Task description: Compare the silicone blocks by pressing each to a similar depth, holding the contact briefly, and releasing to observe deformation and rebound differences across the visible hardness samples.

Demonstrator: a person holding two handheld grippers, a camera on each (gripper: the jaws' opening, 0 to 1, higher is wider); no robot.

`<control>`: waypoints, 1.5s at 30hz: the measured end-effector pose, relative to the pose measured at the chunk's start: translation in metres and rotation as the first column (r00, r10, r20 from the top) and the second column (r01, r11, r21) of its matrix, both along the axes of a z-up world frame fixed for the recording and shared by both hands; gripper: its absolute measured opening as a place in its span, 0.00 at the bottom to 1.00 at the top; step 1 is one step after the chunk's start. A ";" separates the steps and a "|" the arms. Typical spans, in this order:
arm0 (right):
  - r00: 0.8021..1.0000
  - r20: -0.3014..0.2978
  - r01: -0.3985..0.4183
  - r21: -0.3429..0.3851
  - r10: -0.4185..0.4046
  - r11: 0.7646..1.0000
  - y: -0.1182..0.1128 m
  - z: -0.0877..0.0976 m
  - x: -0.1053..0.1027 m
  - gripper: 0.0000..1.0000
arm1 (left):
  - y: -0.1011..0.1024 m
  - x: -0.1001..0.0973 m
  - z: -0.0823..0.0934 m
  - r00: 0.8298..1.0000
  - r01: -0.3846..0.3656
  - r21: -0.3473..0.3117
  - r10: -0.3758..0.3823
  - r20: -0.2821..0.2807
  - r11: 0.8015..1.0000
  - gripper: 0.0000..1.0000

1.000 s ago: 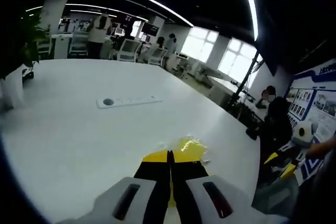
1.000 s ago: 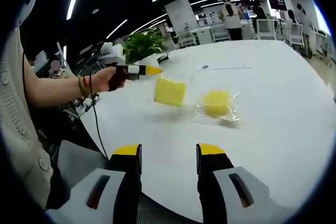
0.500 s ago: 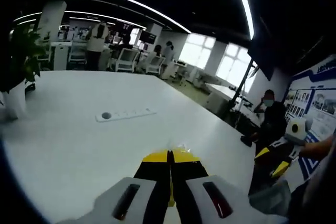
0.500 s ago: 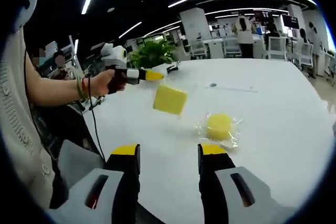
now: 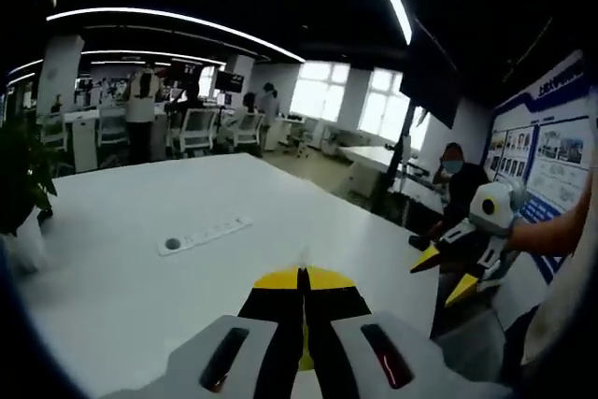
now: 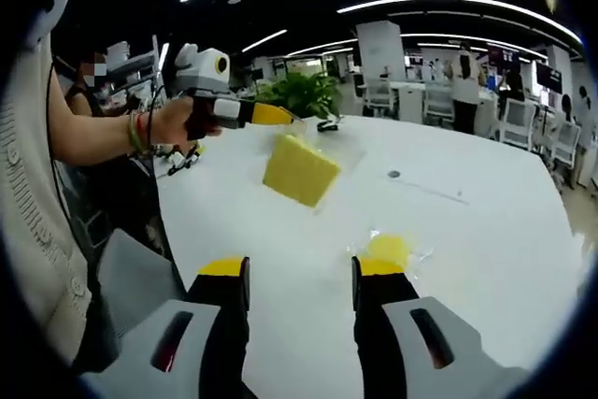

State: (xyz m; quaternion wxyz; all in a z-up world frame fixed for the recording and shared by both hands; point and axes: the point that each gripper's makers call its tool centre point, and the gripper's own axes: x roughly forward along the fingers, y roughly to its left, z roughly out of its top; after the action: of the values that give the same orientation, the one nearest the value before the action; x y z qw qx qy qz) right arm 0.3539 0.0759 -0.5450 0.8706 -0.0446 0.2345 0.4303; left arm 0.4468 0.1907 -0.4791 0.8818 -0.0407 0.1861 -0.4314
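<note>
— What's the surface like from where you sit?

— I see a broad white desk [image 6: 486, 231], glossy enough to catch the ceiling light strips. A long white power strip [image 5: 204, 234] lies flat on it toward the far side, and a potted green plant [image 6: 304, 95] stands at one end. Beyond the desk is an open office: white chairs, bright windows, people standing at the back, a poster wall to one side.

— And the samples?

— In the right gripper view, my left tongs [image 6: 285, 118] are pinched together on the clear wrapping of a square yellow silicone block [image 6: 300, 170], which hangs tilted in the air above the desk. A round yellow silicone block [image 6: 387, 250] in its clear bag rests on the desk just past my right tongs [image 6: 301, 271], whose jaws stand wide apart with nothing between them.
</note>
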 end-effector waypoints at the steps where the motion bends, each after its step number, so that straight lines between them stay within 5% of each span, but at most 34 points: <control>1: 1.000 0.005 -0.006 -0.010 0.006 1.000 0.000 0.002 0.003 0.42 | -0.002 -0.002 0.004 1.000 0.010 0.010 -0.010 0.012 1.000 0.00; 15: 0.990 0.101 -0.091 -0.083 0.100 0.992 0.007 0.030 0.041 0.47 | -0.024 -0.023 0.036 0.989 0.122 0.039 -0.125 0.075 0.992 0.00; 26: 0.964 0.144 -0.201 -0.160 0.224 0.966 0.029 0.044 0.063 0.49 | -0.023 -0.018 0.036 0.979 0.186 0.051 -0.189 0.070 0.981 0.00; 35: 0.926 0.108 -0.329 -0.235 0.361 0.915 0.053 0.034 0.073 0.51 | -0.029 -0.019 0.026 0.963 0.254 0.116 -0.262 0.067 0.960 0.00; 45: 0.866 0.026 -0.470 -0.299 0.499 0.831 0.079 0.012 0.083 0.49 | -0.047 -0.022 0.017 0.942 0.313 0.193 -0.330 0.065 0.930 0.00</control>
State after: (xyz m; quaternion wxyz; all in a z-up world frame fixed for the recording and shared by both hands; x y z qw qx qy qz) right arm 0.4367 0.1546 -0.5332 0.7283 -0.2487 0.2293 0.5959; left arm 0.4244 0.1433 -0.4621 0.8072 0.0912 0.1858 -0.5529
